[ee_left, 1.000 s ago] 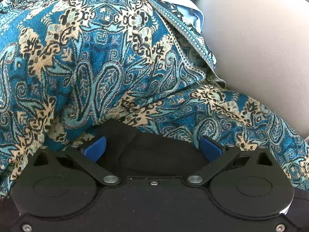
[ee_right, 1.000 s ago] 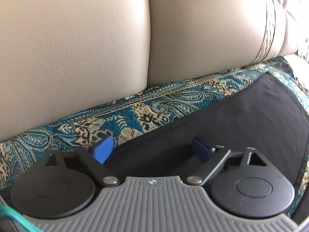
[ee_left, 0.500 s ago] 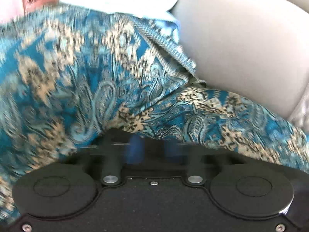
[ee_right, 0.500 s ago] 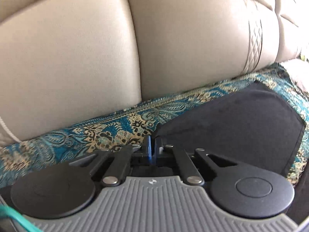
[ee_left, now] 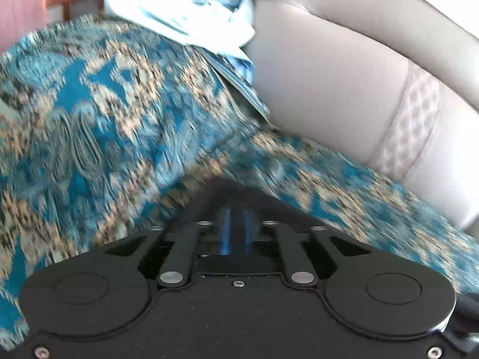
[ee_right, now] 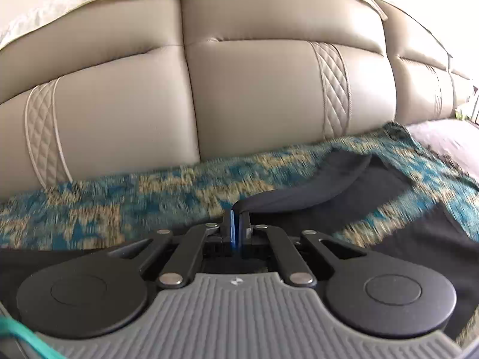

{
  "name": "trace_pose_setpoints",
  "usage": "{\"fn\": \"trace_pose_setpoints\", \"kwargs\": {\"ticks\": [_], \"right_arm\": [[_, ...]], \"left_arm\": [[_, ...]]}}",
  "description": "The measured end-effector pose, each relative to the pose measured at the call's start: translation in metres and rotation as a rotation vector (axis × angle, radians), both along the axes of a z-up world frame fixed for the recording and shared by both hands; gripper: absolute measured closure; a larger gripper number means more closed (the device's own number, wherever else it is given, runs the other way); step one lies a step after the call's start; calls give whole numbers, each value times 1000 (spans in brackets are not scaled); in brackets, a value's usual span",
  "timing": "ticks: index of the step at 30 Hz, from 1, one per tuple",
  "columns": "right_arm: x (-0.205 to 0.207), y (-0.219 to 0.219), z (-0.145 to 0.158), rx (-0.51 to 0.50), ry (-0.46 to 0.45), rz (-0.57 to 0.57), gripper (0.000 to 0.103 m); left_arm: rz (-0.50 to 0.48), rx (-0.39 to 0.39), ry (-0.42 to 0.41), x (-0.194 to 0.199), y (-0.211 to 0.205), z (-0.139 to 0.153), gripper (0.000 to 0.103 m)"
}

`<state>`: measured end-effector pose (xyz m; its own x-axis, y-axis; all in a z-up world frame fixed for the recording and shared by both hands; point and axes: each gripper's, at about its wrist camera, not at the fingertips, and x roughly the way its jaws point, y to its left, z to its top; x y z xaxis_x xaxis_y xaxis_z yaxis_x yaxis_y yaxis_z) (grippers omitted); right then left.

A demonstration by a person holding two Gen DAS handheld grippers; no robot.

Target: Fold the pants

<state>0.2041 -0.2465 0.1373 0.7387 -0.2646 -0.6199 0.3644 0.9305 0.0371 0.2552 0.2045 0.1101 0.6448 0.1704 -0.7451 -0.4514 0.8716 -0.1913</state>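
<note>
Black pants [ee_right: 344, 191] lie on the patterned teal throw [ee_right: 167, 206] that covers the sofa seat, in front of the beige backrest [ee_right: 263, 89]. In the right wrist view a fold of the dark cloth rises off the throw and runs to the right gripper [ee_right: 236, 224], whose blue pads [ee_right: 233, 230] are clenched tight on the edge of it (no gap visible between them). More of the black cloth spreads flat on the throw to the right of that gripper, towards the sofa's far end. In the left wrist view the left gripper [ee_left: 236, 233] points down at the throw with a peak of black cloth directly ahead of it; its blue pads [ee_left: 226, 233] stand a little apart and the jaws are opening, with dark cloth in the narrow gap between them, though blur keeps me from telling whether the pads press on it. The throw in that view climbs up over the sofa's arm on the left, heavily motion-blurred. A crumpled pale-blue and white cloth [ee_left: 191, 15] sits on top of the throw there, up against the backrest. A teal cable [ee_right: 24, 338] crosses the lower left corner by the right gripper body.
</note>
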Motion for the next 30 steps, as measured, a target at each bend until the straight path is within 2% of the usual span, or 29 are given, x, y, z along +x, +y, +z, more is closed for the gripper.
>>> {"fn": "trace_pose_setpoints", "kwargs": {"ticks": [1, 2, 3, 6, 9, 13, 14, 16, 17, 18, 20, 23, 27, 30], "right_arm": [[-9, -1, -3, 3, 1, -3, 99], [-17, -1, -7, 1, 4, -5, 99], [-24, 0, -10, -2, 6, -8, 99], [-46, 1, -19, 4, 12, -8, 98], [-68, 3, -26, 12, -1, -2, 98], [-82, 5, -36, 11, -11, 16, 98], [-83, 4, -39, 18, -8, 17, 98], [-85, 3, -42, 34, -1, 17, 98], [-86, 2, -43, 40, -1, 17, 98], [-87, 2, -43, 45, -4, 19, 98], [-90, 1, -41, 42, -11, 15, 98], [-96, 0, -36, 50, -23, 9, 98], [-110, -5, -26, 59, -33, 8, 98], [-124, -9, -20, 66, -34, 9, 98]], "left_arm": [[-14, -29, 9, -2, -1, 1, 56], [-21, -47, 12, -3, -4, 1, 35], [-27, -59, 10, -3, -8, 0, 24], [-52, -81, 18, 6, -19, -4, 12], [-55, -111, 55, 29, -29, -16, 7], [73, -105, 173, 66, -32, -45, 7], [104, -92, 179, 72, -35, -50, 7], [148, 10, 147, 76, -44, -48, 54], [137, 38, 153, 78, -47, -45, 94], [131, 41, 180, 79, -48, -42, 97], [147, -8, 134, 68, -43, -30, 98], [116, -39, 77, 44, -36, -12, 99], [77, -102, -11, -11, -7, 17, 99], [69, -145, -61, -63, 14, 26, 99]]}}
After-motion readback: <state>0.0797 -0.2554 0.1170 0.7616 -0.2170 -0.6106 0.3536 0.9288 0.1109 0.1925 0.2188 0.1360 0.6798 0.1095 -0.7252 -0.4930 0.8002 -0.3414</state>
